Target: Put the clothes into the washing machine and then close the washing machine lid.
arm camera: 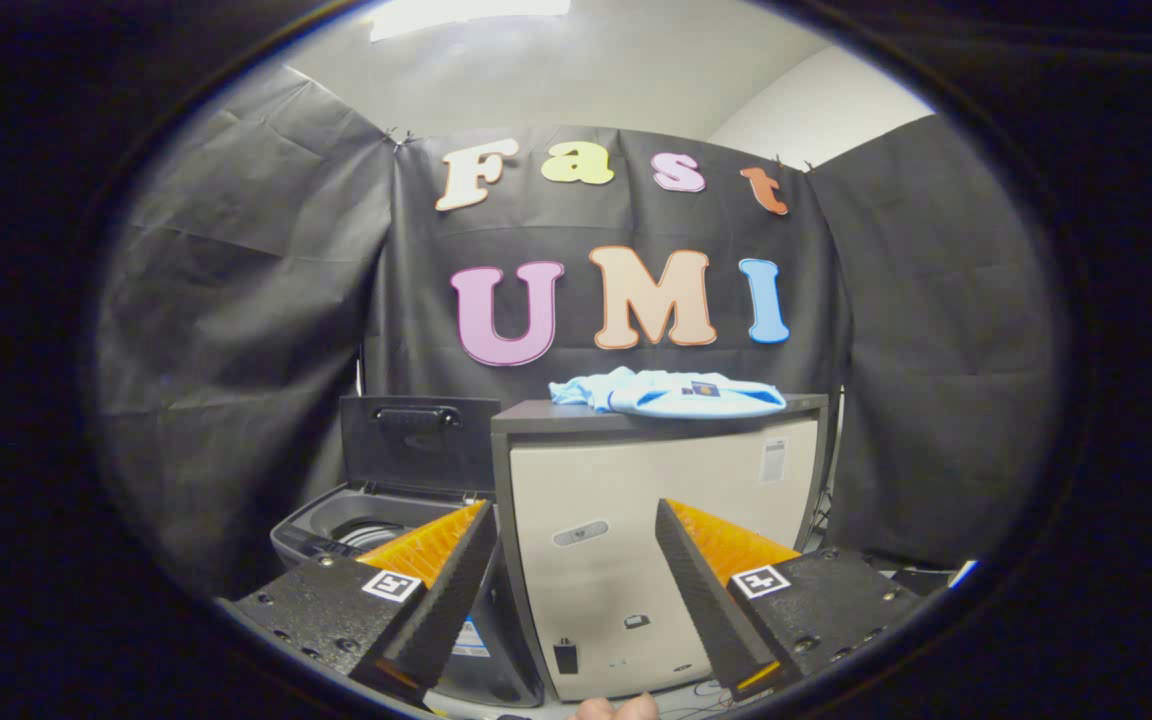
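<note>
A light blue garment (666, 393) lies crumpled on the dark top of a beige cabinet (636, 480), well beyond my fingers. To the cabinet's left stands a grey top-loading washing machine (336, 525) with its dark lid (421, 440) raised upright at the back; part of the drum opening shows behind my left finger. My gripper (574, 525) is open, held low in front of the cabinet's face, with nothing between the fingers.
Black cloth walls close the booth behind and on both sides. The cabinet stands tight against the washer's right side. Cables lie on the floor by the cabinet's base (706, 690). A bit of a hand (616, 708) shows below the fingers.
</note>
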`<state>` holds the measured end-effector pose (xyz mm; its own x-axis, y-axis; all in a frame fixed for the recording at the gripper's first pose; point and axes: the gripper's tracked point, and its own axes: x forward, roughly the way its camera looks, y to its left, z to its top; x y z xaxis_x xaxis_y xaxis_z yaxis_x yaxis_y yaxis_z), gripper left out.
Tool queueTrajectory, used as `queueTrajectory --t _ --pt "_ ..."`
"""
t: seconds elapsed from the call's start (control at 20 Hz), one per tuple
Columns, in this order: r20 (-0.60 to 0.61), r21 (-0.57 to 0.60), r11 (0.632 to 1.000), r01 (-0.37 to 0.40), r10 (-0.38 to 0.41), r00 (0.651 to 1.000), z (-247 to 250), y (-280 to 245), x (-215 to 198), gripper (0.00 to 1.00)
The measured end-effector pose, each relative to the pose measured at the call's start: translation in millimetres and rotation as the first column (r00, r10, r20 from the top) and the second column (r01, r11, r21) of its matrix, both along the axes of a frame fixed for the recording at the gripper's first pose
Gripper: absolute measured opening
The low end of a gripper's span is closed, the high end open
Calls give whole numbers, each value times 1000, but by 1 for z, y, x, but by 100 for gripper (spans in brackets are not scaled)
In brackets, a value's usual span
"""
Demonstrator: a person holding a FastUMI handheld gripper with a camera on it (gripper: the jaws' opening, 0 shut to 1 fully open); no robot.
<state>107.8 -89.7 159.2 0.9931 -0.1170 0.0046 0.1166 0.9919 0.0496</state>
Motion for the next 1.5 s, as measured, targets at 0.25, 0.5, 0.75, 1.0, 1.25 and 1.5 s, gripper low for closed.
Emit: queueTrajectory --t 0.25,0.5,0.75,1.0,1.25,1.5 --pt "-31 0 1000 27 -27 999 26 -29 38 97" --pt "-113 19 999 46 -44 993 51 -57 93 97" --pt "-154 -2 997 75 -74 985 80 -84 149 97" --pt "-240 -48 994 100 -108 965 77 -111 198 97" --pt "-395 -66 986 156 -169 903 38 -145 231 98" --pt "-479 -37 989 146 -145 866 16 -142 248 99"
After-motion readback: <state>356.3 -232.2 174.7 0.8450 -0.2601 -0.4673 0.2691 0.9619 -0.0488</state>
